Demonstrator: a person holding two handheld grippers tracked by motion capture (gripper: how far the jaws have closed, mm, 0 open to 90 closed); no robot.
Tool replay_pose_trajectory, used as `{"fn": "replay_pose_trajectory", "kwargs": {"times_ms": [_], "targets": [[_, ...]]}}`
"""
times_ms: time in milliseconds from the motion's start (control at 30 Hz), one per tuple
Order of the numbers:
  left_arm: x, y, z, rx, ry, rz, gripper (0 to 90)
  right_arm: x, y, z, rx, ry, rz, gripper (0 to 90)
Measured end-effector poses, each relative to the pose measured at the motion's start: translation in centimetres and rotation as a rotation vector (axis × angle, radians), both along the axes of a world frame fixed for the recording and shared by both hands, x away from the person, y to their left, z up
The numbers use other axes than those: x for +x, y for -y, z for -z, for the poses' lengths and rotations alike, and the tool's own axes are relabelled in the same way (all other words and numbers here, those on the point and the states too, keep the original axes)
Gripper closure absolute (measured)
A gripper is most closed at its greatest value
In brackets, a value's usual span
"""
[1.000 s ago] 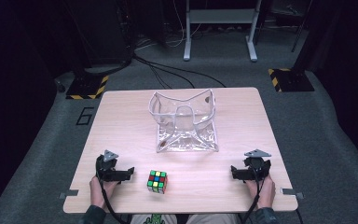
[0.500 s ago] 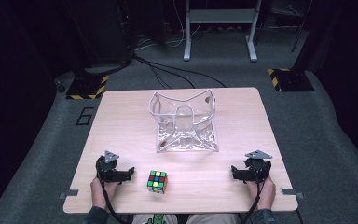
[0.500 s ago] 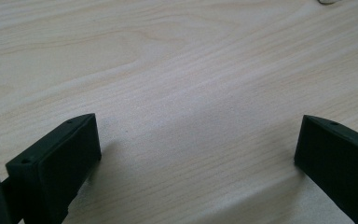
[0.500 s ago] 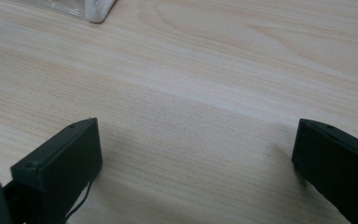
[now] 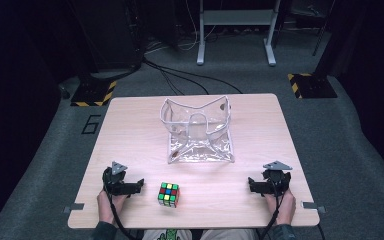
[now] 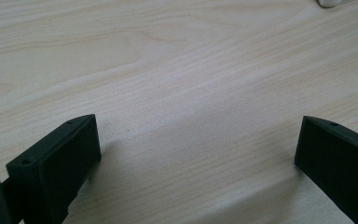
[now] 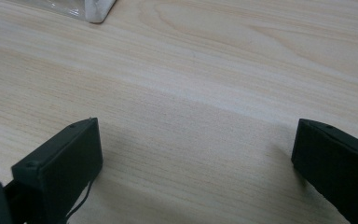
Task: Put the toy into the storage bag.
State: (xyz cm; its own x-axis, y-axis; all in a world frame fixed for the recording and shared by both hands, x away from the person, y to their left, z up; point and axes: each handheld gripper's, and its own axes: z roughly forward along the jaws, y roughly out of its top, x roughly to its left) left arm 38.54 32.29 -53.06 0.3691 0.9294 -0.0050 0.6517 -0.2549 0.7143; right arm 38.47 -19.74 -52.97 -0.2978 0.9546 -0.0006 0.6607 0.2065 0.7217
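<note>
A clear plastic pouch with white trim stands open in the middle of the wooden table. A multicoloured puzzle cube sits near the front edge, left of centre. My left gripper rests on the table just left of the cube, jaws wide apart over bare wood. My right gripper rests at the front right, also open with nothing between its jaws. A corner of the pouch shows at the top left of the right gripper view.
The table stands on grey carpet. Black cables run across the floor behind it. A metal stand and yellow-black striped bases lie farther back. A person's hands hold the grippers at the front edge.
</note>
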Motion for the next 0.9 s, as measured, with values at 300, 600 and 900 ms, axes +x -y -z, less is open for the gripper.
{"fn": "replay_pose_trajectory", "kwargs": {"times_ms": [300, 600, 900], "targets": [[-0.4, 0.9, -0.3, -0.064, 0.013, 0.015, 0.1, 0.0, 0.0, 0.0, -0.002, 0.002, 0.0, 0.9], [-1.4, 1.4, -1.9, -0.159, 0.06, 0.055, 0.1, 0.0, 0.0, 0.0, 0.0, 0.001, 0.0, 1.0], [-2.6, 3.3, -3.5, -0.199, 0.083, 0.121, 0.1, 0.0, 0.0, 0.0, -0.001, 0.003, -0.002, 1.0]]}}
